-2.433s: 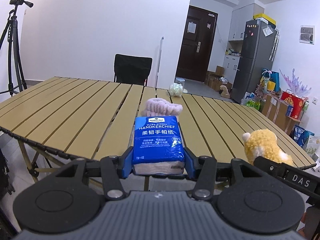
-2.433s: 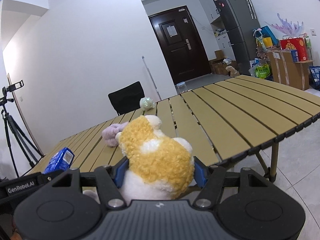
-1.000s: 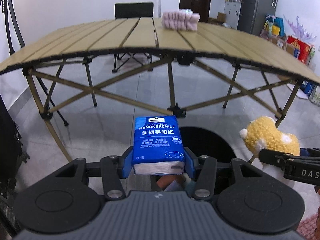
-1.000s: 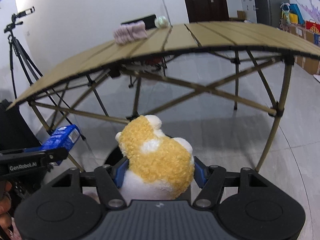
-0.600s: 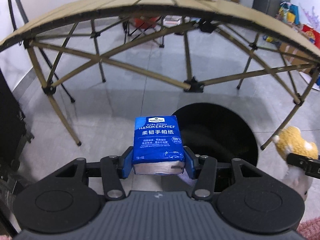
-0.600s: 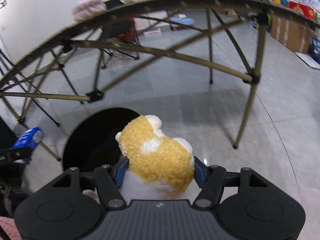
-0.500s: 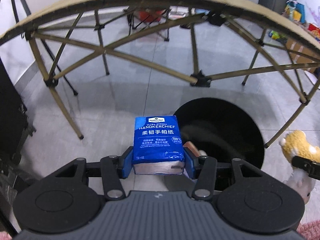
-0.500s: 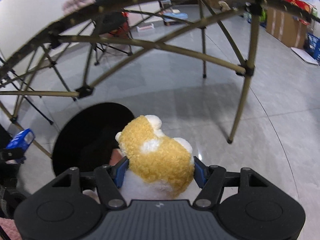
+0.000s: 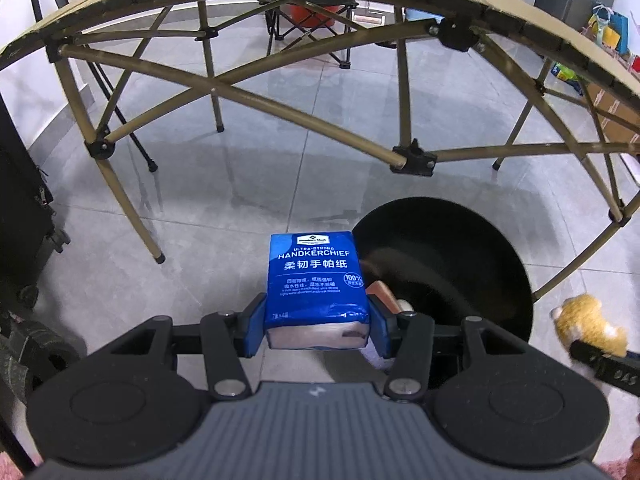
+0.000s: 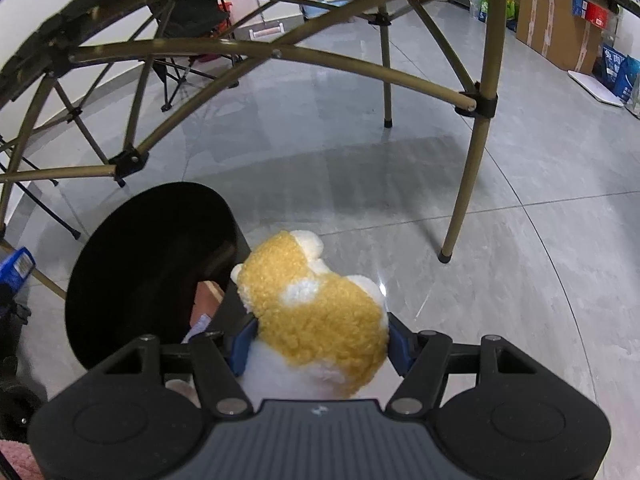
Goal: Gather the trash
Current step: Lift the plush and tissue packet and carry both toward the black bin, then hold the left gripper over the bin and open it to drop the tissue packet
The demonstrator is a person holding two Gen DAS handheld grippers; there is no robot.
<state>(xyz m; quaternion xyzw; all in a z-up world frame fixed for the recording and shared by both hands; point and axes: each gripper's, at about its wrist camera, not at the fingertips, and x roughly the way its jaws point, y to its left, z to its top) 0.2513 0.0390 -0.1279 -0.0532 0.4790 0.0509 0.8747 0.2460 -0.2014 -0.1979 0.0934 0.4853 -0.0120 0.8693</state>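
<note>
Just ahead and right of the left claw point(image 9: 316, 330) stood the black bin point(image 9: 444, 264), some items visible inside. The left claw was clenched on a blue tissue pack point(image 9: 316, 280). The right claw point(image 10: 318, 346) gripped a yellow-and-white plush toy point(image 10: 316, 308), bin point(image 10: 152, 264) ahead to its left. Beyond both rose the folding surface's legs point(image 9: 256, 104).

At the centre of the left wrist view, the blue tissue pack point(image 9: 316, 276) carries white print: "ULTRA-STRONG HANDKERCHIEF", under it the Chinese characters "柔韧手帕纸", and a round "100%" mark at its lower right. The small logo panel at its top and the fine lines of print below are too small to read.
</note>
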